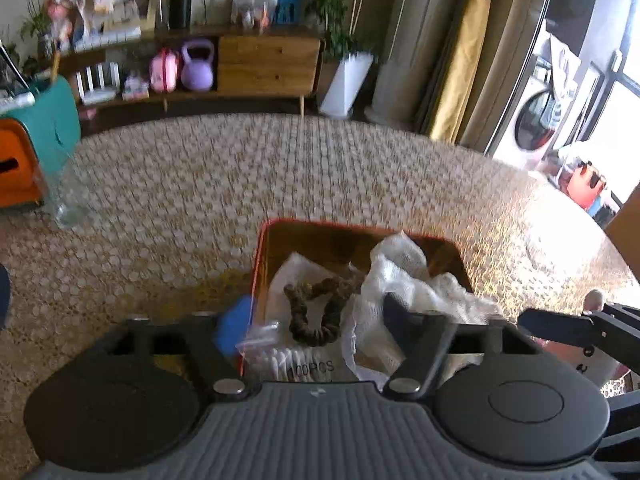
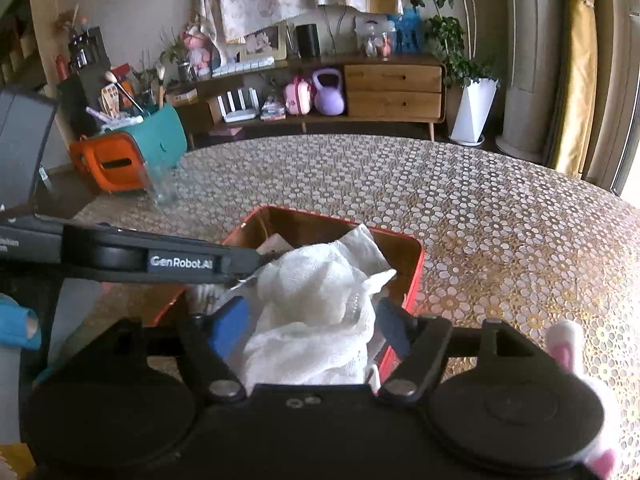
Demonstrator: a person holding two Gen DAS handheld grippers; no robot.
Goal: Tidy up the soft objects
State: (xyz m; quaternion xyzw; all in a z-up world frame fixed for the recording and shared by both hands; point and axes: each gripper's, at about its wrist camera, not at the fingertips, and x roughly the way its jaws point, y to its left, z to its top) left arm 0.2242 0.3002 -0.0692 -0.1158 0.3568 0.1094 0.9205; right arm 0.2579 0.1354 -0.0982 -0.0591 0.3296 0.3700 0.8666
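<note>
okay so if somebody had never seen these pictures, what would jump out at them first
Probably the red box in the middle of the flower-patterned table, with crumpled white gauze cloth heaped in it. The left wrist view also shows a dark scrunchie lying in the box beside the cloth. The left gripper and right gripper both hover open over the box.

The open left tool [image 1: 308,320] hangs over a red box [image 1: 256,264] holding a brown scrunchie [image 1: 316,312], with white gauze [image 1: 404,280] at its three o'clock.
</note>
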